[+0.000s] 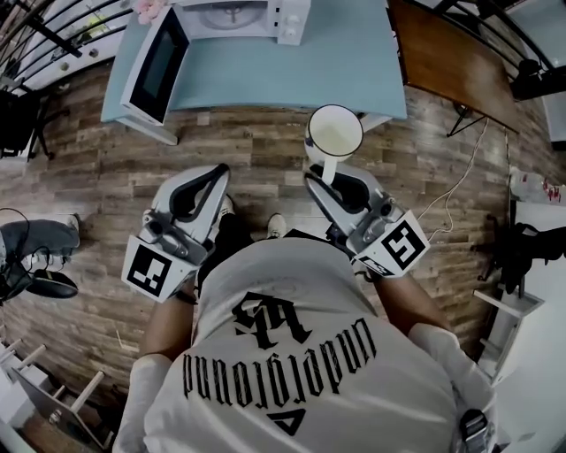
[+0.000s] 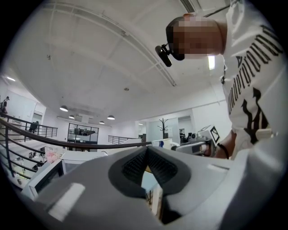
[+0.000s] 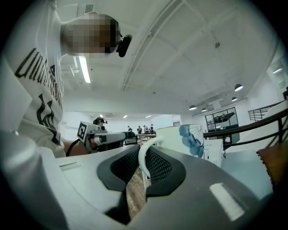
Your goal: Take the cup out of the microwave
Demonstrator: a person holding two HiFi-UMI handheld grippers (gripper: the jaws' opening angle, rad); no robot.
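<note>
A white cup [image 1: 333, 133] with a blue print hangs over the wood floor just in front of the pale blue table [image 1: 354, 71]. My right gripper [image 1: 324, 176] is shut on its handle; in the right gripper view the cup [image 3: 188, 140] stands just beyond the pads with the handle between them. The white microwave [image 1: 232, 18] sits at the table's back, its door [image 1: 157, 66] swung open to the left. My left gripper [image 1: 221, 173] is held level beside the right one, its jaws closed tip to tip on nothing. In the left gripper view the pads [image 2: 135, 167] meet at the front.
A brown wooden desk [image 1: 451, 62] stands to the right of the table. Black railing [image 1: 53, 44] runs at the upper left. A cable [image 1: 460, 190] trails across the floor on the right. My shoes [image 1: 276, 225] show between the grippers.
</note>
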